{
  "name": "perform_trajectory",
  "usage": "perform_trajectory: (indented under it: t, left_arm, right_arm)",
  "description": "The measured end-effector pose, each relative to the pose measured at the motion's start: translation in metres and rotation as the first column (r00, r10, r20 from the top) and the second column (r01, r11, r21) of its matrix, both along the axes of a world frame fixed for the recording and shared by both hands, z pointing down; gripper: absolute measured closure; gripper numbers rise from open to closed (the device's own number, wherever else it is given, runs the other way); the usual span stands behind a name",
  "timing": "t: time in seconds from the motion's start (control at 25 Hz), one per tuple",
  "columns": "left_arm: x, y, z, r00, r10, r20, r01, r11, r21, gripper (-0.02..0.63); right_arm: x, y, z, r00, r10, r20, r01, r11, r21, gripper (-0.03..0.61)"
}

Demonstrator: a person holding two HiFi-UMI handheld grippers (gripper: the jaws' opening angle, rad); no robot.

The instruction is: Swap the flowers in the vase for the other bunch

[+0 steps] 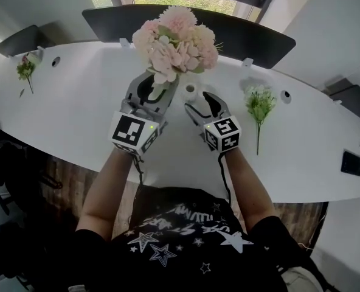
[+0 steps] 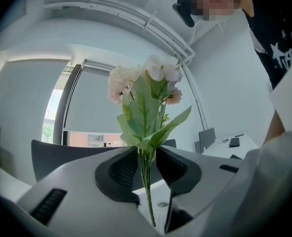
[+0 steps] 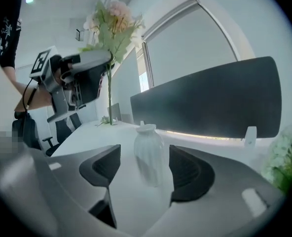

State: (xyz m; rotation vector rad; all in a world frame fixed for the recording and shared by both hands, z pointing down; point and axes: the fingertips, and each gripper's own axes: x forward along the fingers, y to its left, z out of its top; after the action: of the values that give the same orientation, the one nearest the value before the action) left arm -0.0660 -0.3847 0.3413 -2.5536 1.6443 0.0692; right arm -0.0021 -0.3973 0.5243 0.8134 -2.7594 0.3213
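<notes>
A long white table [image 1: 76,120] is carrying a small white vase [image 1: 190,91] standing near its middle, a green bunch [image 1: 259,105] lying to the right, and a small sprig [image 1: 25,70] lying at the far left end.

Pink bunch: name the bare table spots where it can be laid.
Free: the wide tabletop between the left gripper and the small sprig at far left. Crowded: the middle, where the right gripper brackets the vase, white bunch beside it.

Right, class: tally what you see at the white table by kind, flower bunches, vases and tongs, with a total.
Flower bunches: 3: pink bunch, white bunch, small bunch
Vases: 1: white vase
Tongs: 2: left tongs, right tongs
Total: 6
</notes>
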Motion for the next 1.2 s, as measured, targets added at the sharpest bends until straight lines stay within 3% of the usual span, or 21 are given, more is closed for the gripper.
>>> perform_trajectory:
  t: [0.32, 0.72, 0.92, 1.2]
  left_arm:
    - [-0.038, 0.048, 0.038, 0.992, -0.128, 0.008, 0.128, 0.986, -0.106, 0.492]
    - [-0.113, 0.087, 0.089, 0.964, -0.266, 0.001, 0.258, 0.934, -0.248, 0.492]
    - [-0.15, 0.088, 0.116, 0.966, -0.257, 0.023, 0.251, 0.914, -0.318, 0.492]
    - [-0.187, 0.08, 0.152, 0.982, -0.188, -0.003, 0.17, 0.894, -0.415, 0.492]
  right_arm:
    - [0.016, 0.033, -0.018, 0.999, 0.004, 0.043, -0.004, 1.0, 0.014, 0.299]
    - [0.009, 0.054, -0.036, 0.993, 0.064, 0.097, -0.062, 0.998, -0.024, 0.301]
    - [-0.007, 0.057, -0.047, 0.988, 0.12, 0.095, -0.119, 0.993, -0.012, 0.301]
    - [-0.015, 0.064, -0.052, 0.964, 0.254, 0.082, -0.254, 0.967, -0.008, 0.301]
